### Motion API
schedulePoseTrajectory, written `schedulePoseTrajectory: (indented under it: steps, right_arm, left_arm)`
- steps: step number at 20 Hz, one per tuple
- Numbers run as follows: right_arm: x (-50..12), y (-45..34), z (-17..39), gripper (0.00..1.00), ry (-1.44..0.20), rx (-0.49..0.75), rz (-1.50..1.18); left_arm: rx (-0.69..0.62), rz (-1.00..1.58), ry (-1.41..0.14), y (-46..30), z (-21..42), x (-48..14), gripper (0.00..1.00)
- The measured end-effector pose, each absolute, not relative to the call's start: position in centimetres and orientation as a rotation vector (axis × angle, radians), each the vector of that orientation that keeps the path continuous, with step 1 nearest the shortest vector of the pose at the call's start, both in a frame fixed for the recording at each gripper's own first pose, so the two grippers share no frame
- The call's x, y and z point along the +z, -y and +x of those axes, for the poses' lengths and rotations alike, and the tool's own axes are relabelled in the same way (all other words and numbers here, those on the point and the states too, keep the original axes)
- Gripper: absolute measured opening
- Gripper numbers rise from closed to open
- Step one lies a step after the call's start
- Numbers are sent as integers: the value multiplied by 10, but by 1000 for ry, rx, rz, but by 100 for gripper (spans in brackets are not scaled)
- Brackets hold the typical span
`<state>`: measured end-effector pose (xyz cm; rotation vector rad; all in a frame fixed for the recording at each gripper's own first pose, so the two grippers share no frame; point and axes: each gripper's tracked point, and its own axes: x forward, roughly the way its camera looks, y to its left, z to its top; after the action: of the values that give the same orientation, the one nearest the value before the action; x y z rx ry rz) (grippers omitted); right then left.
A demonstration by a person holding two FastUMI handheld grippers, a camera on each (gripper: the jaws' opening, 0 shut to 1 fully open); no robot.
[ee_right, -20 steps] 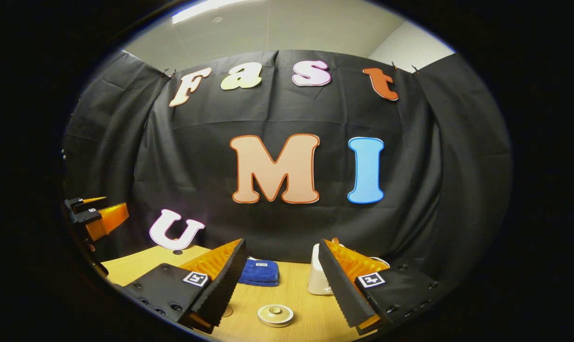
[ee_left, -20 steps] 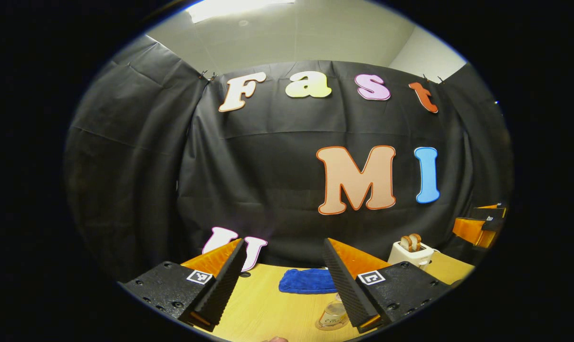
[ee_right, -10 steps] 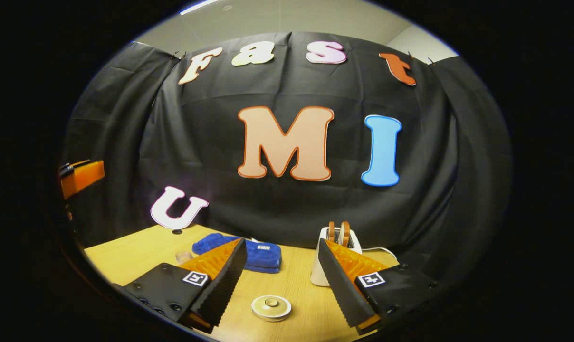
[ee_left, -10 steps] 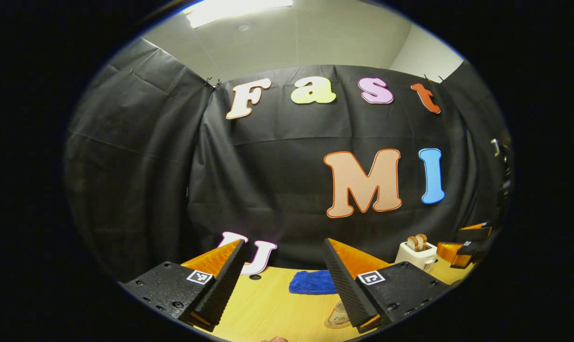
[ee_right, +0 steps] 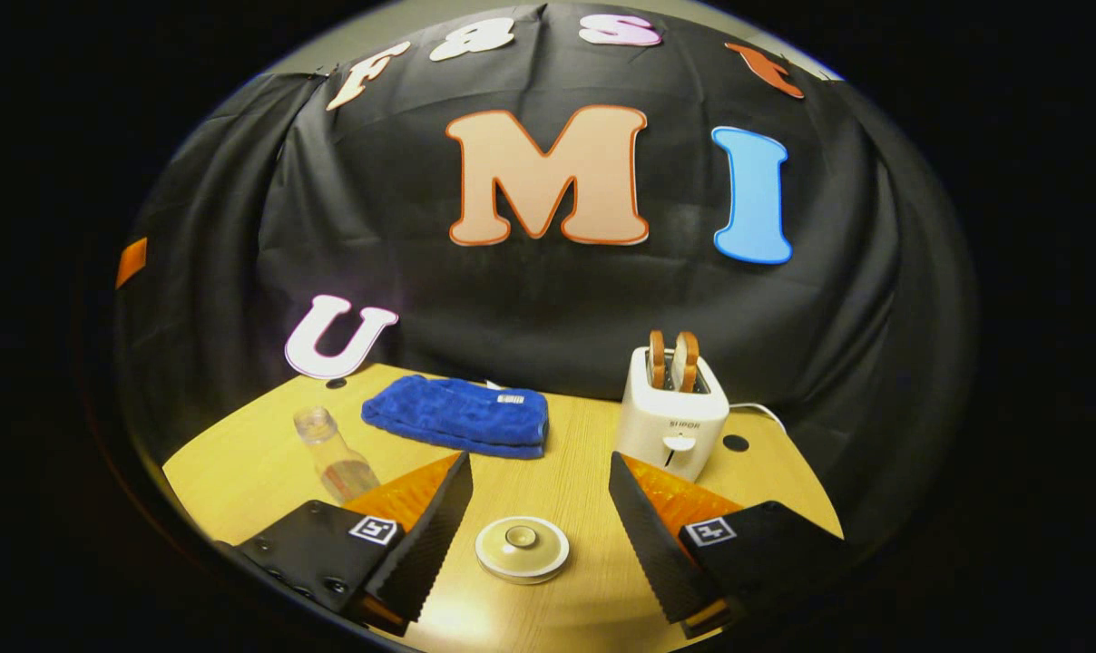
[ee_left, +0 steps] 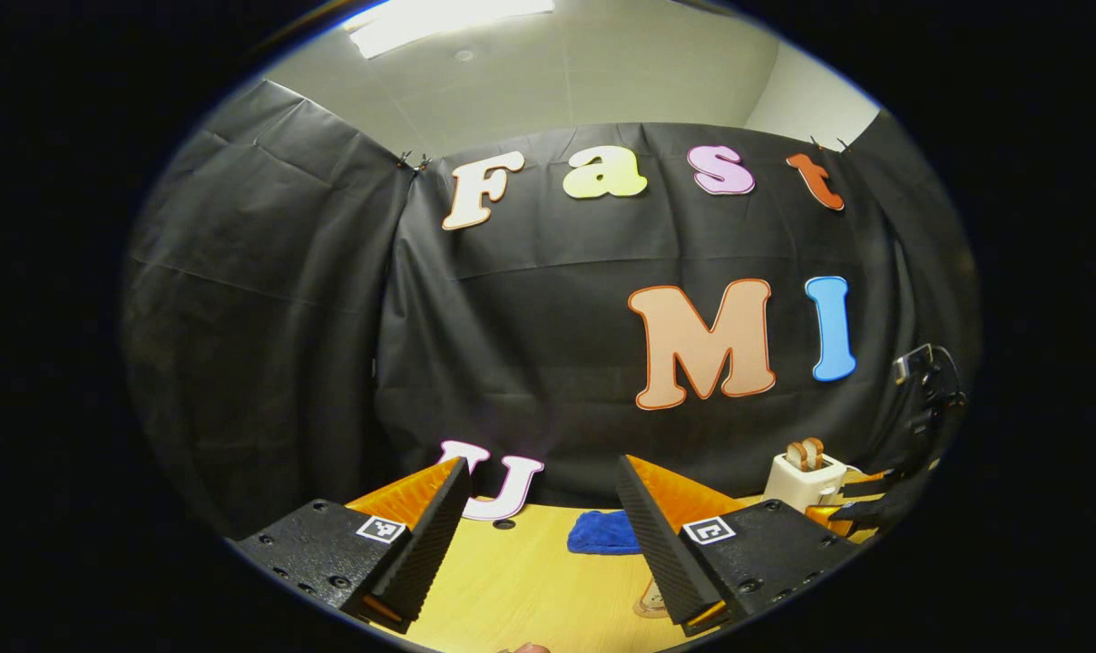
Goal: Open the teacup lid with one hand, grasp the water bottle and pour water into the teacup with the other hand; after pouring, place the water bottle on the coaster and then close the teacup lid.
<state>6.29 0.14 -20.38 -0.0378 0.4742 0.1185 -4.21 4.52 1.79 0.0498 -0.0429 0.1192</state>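
Note:
A round cream teacup lid with a small knob lies low on the wooden table; the cup under it is hidden. My right gripper hangs open above it, one finger on either side, apart from it. A clear water bottle stands upright to the left, behind the right gripper's left finger. In the left gripper view my left gripper is open and holds nothing, high over the table. The bottle's foot peeks out beside the left gripper's right finger.
A folded blue towel lies at the back of the table, and shows too as the blue towel. A white toaster with two bread slices stands back right, its cord trailing right. The black cloth wall closes the far side.
The right gripper has tipped down toward the table, bringing the lid, bottle, towel and toaster fully into view. The left gripper has swung slightly left. Both stay open.

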Motion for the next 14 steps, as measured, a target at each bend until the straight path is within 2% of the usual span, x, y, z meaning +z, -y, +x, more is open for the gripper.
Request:
schedulePoseTrajectory:
  steps: [1,2,9,10,14]
  right_arm:
    - [-213,-2,63,94,-494,122,-47]
    - [-222,-3,64,98,-512,129,-57]
    - [-276,-16,61,100,-635,178,-107]
    - [-285,-17,60,94,-654,183,-107]
    - [-307,-22,57,88,-726,196,-98]
  left_arm:
    - [126,54,42,-48,-43,19,94]
    - [131,58,41,-50,-44,18,94]
    - [150,69,9,-55,-49,10,94]
    - [150,72,6,-55,-49,10,95]
    - [143,76,-1,-53,-47,8,95]
